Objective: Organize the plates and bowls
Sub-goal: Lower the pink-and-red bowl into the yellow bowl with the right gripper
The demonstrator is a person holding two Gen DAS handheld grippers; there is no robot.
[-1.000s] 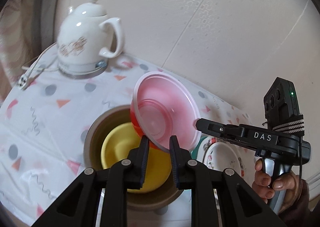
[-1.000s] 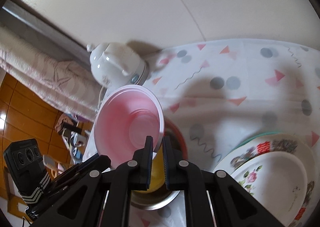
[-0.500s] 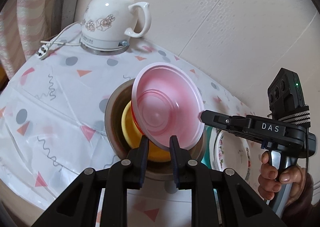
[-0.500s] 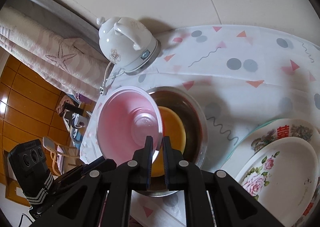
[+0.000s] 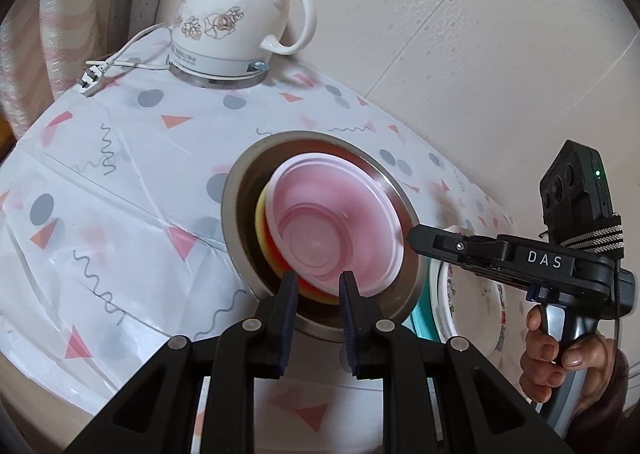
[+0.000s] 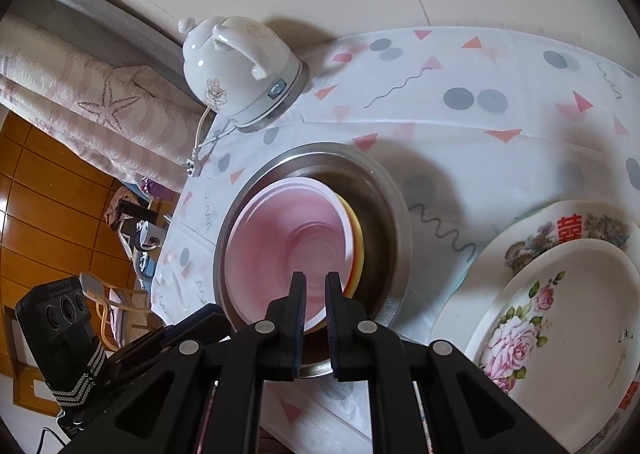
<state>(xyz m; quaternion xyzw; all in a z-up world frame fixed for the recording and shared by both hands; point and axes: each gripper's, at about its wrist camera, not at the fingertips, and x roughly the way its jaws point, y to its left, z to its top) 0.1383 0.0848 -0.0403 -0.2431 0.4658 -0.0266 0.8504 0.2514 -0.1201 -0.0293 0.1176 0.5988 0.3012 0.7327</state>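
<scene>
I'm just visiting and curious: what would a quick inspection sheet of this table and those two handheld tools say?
Surface: tablecloth with dots and triangles.
Job's things: pink bowl over yellow bowl inside metal basin; floral plates stacked beside.
Clutter: white kettle.
Grippers: left gripper and right gripper each shut on the pink bowl's rim.
Cables: kettle cord, unplugged, on the cloth.
Surroundings: pale wall, wooden floor.

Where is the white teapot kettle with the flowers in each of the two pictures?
Left wrist view: the white flowered ceramic kettle stands at the top, left of centre, handle to the right, at the far end of the patterned tablecloth.
Right wrist view: the kettle is upper left, tilted by the lens.
Shared landmark: the steel basin holding the pink plastic bowl, nearer the camera than the kettle in both.
</scene>
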